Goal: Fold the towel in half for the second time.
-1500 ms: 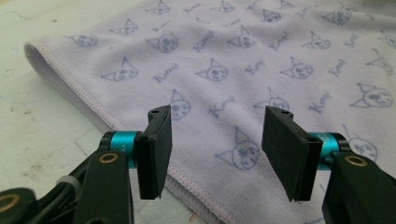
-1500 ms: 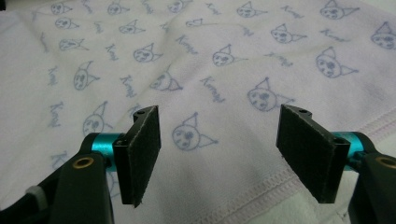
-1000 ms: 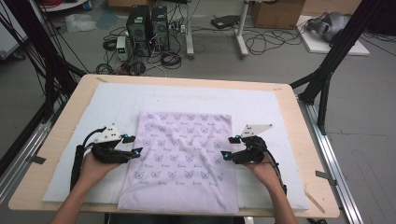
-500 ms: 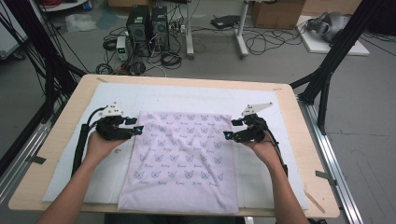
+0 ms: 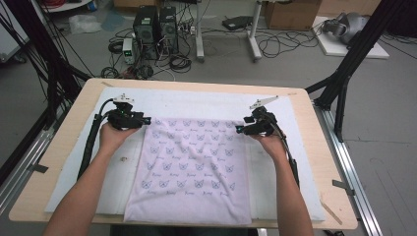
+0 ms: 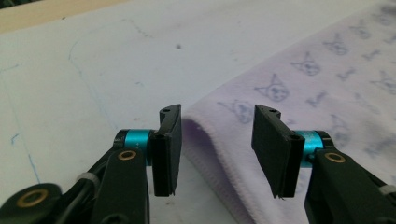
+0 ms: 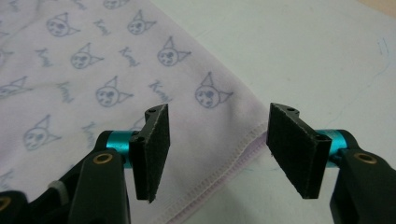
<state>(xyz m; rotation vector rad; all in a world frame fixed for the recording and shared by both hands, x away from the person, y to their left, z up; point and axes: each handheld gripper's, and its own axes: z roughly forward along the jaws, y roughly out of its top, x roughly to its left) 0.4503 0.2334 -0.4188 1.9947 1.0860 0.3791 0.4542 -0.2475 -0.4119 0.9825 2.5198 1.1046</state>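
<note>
Both grippers [image 5: 147,119] [image 5: 237,130] apparently agape

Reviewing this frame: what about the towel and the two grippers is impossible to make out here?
- Towel: its near edge is cut off by the bottom of the high view.
- Left gripper and right gripper, high view: jaws too small to judge the gap; the gripper views show them apart around the towel's far corners, pads not pressing.
- Small speck on the white mat: too small to identify.
- Printed words on the towel: blurred in the right gripper view.

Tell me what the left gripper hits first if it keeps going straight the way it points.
Most likely the near corner of the lilac cloth: it lies right between the open left gripper pads, on the white mat. Depth is unclear.
</note>
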